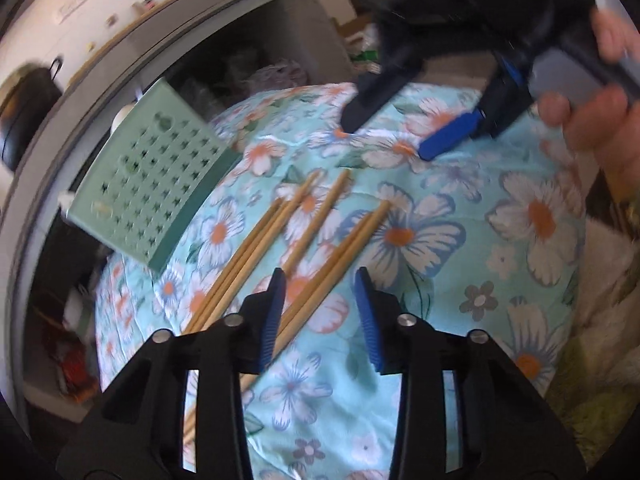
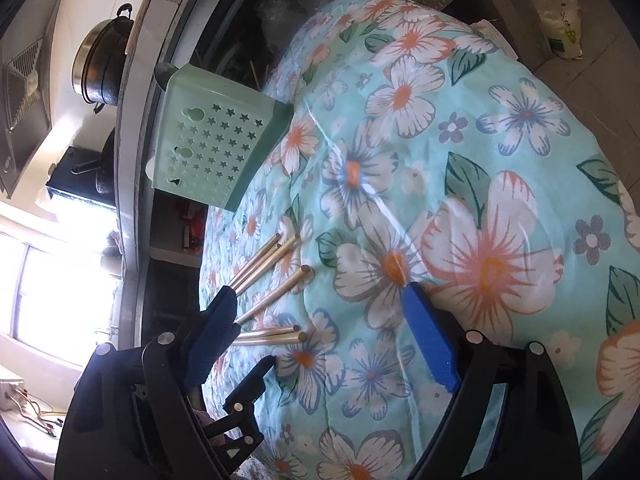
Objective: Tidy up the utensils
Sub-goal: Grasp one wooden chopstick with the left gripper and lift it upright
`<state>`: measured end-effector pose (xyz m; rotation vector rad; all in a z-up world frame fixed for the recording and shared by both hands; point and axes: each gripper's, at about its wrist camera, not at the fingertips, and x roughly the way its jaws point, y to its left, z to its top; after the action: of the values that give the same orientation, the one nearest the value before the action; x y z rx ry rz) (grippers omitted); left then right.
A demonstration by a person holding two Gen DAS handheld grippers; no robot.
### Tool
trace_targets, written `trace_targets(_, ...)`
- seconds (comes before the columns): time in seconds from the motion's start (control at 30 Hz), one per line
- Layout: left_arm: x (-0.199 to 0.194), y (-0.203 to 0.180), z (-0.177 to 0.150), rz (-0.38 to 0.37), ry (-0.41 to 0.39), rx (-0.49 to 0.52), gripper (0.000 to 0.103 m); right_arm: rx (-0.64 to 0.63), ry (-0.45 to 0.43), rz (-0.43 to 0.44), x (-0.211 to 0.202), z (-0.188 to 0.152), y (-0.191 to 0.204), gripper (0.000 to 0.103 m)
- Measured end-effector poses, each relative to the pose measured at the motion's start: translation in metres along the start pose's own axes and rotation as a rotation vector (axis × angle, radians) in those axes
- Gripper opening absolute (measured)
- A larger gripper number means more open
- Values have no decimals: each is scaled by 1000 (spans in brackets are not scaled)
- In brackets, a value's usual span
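Left tongs (image 1: 320, 312) hide the chopsticks' (image 1: 320, 208) near ends.

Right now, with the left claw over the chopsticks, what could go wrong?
1. The chopsticks lie close together, some touching, so the left claw may catch several or push others aside.
2. The cloth looks soft and uneven, so sticks may roll or the pads may snag it.
3. The green holder sits at the cloth's edge and could be knocked off.

A floral cloth (image 2: 500, 152) covers the table. Beyond its far edge, a dark pot (image 2: 102, 64) sits on a white counter (image 2: 76, 20); a bag (image 2: 562, 12) stands past another edge.
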<state>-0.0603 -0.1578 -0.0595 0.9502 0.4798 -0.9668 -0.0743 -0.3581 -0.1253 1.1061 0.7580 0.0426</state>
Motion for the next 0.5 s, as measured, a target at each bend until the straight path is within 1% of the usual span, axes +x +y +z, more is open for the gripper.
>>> trace_targets(0.13,8,-20,-2,56,-9,155,17,0,-2,-1,1,0,0,83)
trace_targets(0.17,8,-23,-2,68,-15,184,12,0,-2,-1,1,0,0,83)
trace_targets(0.23,7,-27,-2,87,-18,224,10,0,-2,-3,1,0,0,82)
trace_targets(0.3,1,-29,-2,86,-15,233,10,-1,-2,-3,1,0,0,82)
trace_targets(0.37,-8,-27,0,63,-7,213,10,-3,-2,-5,1,0,-1,82)
trace_targets(0.43,-14,-24,-1,27,10,192,10,-4,-2,-6,0,0,-1,81)
trace_targets(0.5,-18,-22,-2,-36,37,163,12,-3,-3,-6,0,0,-1,81)
